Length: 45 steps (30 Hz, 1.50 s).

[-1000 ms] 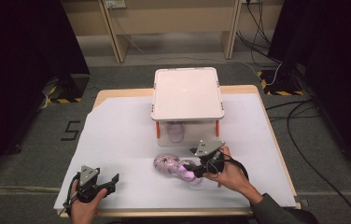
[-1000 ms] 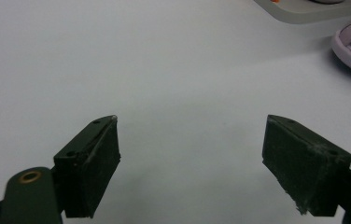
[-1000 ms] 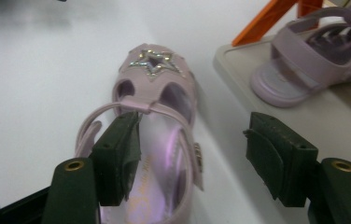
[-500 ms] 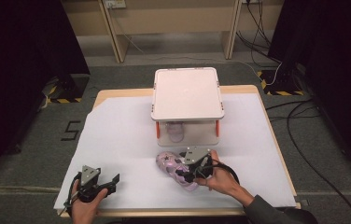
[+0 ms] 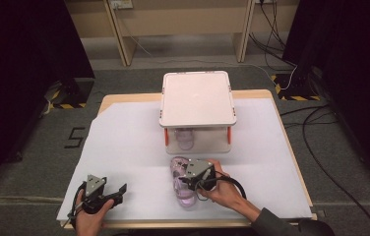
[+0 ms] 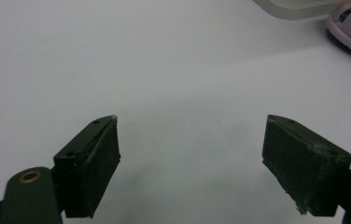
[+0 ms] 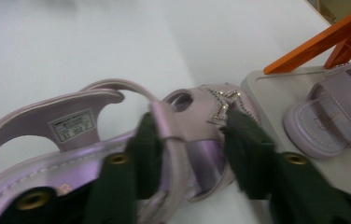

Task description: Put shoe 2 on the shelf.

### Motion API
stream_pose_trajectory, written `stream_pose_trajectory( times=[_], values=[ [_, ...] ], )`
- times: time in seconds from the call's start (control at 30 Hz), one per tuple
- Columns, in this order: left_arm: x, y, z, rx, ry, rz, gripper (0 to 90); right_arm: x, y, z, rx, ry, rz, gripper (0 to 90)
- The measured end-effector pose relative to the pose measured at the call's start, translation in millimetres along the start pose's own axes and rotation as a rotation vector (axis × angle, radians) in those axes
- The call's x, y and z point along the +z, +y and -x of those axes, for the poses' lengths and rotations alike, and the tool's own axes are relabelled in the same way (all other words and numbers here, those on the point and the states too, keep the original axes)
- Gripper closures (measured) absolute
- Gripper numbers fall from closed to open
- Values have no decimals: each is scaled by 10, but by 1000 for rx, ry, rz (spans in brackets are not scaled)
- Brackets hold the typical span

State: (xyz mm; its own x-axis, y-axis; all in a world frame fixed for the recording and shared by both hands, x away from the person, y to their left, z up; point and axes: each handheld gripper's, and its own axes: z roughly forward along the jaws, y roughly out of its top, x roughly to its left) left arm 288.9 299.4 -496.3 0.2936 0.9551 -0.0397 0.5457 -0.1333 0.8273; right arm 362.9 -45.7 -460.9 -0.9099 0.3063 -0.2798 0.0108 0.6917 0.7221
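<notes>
since the earlier frame the right gripper [image 5: 189, 178] has slid further over the pink sandal [image 5: 183, 184], jaws pinching its strap; left gripper [image 5: 116, 191] rests with jaws spread.

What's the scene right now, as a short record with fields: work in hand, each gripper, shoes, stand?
work in hand: moving a lilac sandal near the shelf stand
right gripper: jaws around the sandal's strap, on the white sheet
left gripper: open, nothing between the jaws, over the sheet near the front left
second sandal: on the stand's lower shelf, under the top board
stand: white top board, orange legs, at table centre
</notes>
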Motion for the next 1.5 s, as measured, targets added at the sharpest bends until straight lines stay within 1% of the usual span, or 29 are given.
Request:
stream_pose_trajectory(
  times=[0.03, 0.07, 0.1, 0.13, 0.17, 0.23, 0.27, 0.3, 0.33, 0.43, 0.5, 0.53, 0.57, 0.63, 0.73, 0.77, 0.83, 0.87, 0.93, 0.97, 1.07, 1.1, 1.17, 1.23, 1.3, 1.33, 1.43, 1.47, 1.5],
  values=[
    [1, -1, 1, 0, 0, -3, 185, -12, 2, 1, -1, -1, 3, 662],
    [4, -2, 2, -2, -1, -2, 185, -31, 6, 3, -20, -12, 1, 700],
    [5, -4, -1, -3, -2, -2, 185, -40, 5, -2, -18, -13, -3, 725],
    [4, -3, -4, -2, -1, -4, 185, -54, 5, 0, -30, -18, -2, 754],
    [3, -2, -4, -3, -1, -2, 184, -71, 1, 0, -26, -19, -11, 783],
    [0, -3, -4, -2, -1, -2, 185, -78, -1, -2, -26, -22, -11, 795],
    [-1, -3, -5, -1, -1, -1, 185, -100, 0, -5, -38, -43, -5, 817],
    [-2, -2, -6, -5, -2, 0, 185, -113, 0, -1, -51, -54, -1, 826],
    [-2, -3, -8, -5, -1, 0, 185, -152, -6, 13, -49, -68, 2, 839],
    [-6, -1, -6, -5, -3, 1, 184, -196, -14, 34, -46, -70, 12, 847],
    [-7, -1, -8, -6, -3, 1, 185, -280, -17, 58, -39, -72, 32, 850],
    [-7, -1, -9, -6, -3, 2, 185, -321, -15, 72, -46, -74, 43, 850],
    [-7, -2, -8, -7, -4, 2, 185, -364, -15, 82, -48, -81, 49, 850],
    [-8, 0, -8, -6, -3, 3, 185, -466, -25, 101, -32, -96, 58, 850],
    [-11, 2, -7, -5, -3, 4, 185, -565, -48, 162, -18, -121, 68, 851],
    [-12, 2, -8, -5, -3, 3, 185, -619, -69, 213, -18, -143, 72, 850],
    [-12, 1, -11, -8, -3, 8, 185, -633, -78, 226, -11, -146, 70, 850],
    [-14, 2, -13, -7, -2, 7, 185, -660, -97, 260, -9, -164, 69, 850],
    [-17, 3, -15, -3, -3, 6, 185, -690, -120, 297, 2, -182, 66, 850],
    [-17, 3, -14, -4, -3, 6, 185, -703, -129, 318, -2, -195, 62, 850],
    [-13, 2, -11, -6, -3, 6, 184, -718, -160, 369, 15, -218, 59, 849],
    [-12, 3, -11, -2, -3, 5, 185, -718, -182, 409, 19, -237, 58, 849],
    [-11, 4, -11, -2, -3, 5, 185, -715, -190, 427, 21, -244, 57, 849],
    [-11, 4, -11, -3, -1, 4, 185, -703, -219, 478, 34, -267, 51, 849],
    [-10, 4, -10, -2, -2, 2, 185, -679, -253, 552, 36, -302, 44, 849],
    [-9, 4, -10, -2, -1, 2, 185, -679, -253, 552, 36, -302, 44, 849],
    [-5, 2, -5, -2, -2, -1, 184, -622, -281, 629, 40, -343, 34, 848],
    [-6, 2, -5, -2, -1, -1, 185, -587, -292, 666, 31, -360, 31, 848],
    [-7, 2, -8, -2, 0, -2, 185, -518, -305, 711, 40, -379, 25, 848]
  ],
)
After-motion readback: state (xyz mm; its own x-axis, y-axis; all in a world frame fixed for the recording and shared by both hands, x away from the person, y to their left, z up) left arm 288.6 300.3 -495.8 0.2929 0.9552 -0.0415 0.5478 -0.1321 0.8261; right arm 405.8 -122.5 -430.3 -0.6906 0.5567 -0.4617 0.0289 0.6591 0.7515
